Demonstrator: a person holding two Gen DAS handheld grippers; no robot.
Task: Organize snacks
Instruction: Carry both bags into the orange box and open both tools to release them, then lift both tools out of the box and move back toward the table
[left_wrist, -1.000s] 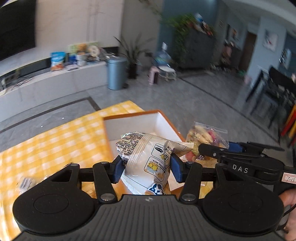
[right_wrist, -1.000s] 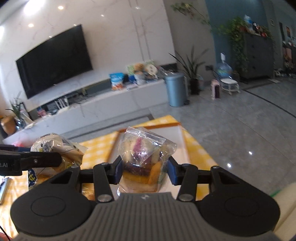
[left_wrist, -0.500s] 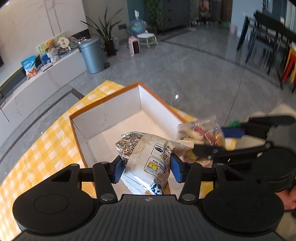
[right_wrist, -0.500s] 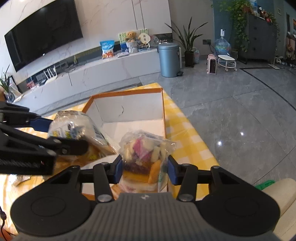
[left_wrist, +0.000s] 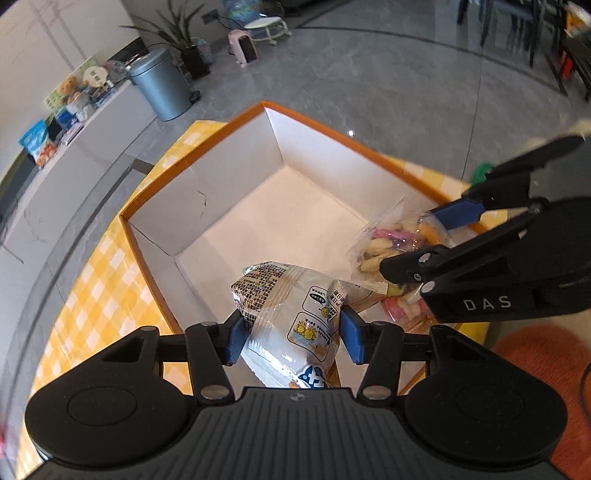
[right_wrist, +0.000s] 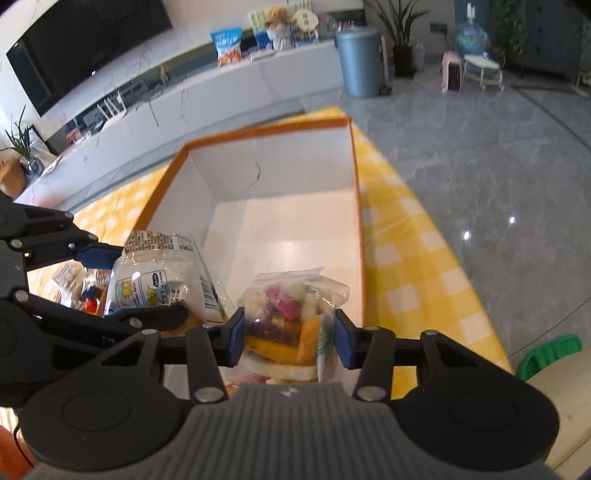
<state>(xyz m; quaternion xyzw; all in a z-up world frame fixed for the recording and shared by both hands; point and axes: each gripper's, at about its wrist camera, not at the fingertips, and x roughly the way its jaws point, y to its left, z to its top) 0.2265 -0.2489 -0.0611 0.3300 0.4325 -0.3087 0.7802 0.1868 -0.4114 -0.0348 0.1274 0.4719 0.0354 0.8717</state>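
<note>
Orange-rimmed and white inside, the box (left_wrist: 295, 206) now fills the left wrist view, where a second ago we saw mostly floor and the yellow checked cloth (left_wrist: 96, 280). Our left gripper (left_wrist: 291, 330) is clamped on the white packet (left_wrist: 291, 310), which hangs over the near end of the box, above its bare floor. Our right gripper (left_wrist: 417, 251) comes in from the right, pinching the clear bag (left_wrist: 388, 251) just beside the packet, also inside the rim.

From the right wrist view, the right gripper (right_wrist: 290, 341) squeezes the clear bag (right_wrist: 291, 314) of mixed pieces over the near right part of the box (right_wrist: 258, 173). The left gripper (right_wrist: 144, 284) holds the packet (right_wrist: 159, 277) at the left wall. Both views have tipped down and closed on the box since a second ago, so we judge both snacks are in place to be lowered and released. More snacks lie on the counter left of the box, blurred.
</note>
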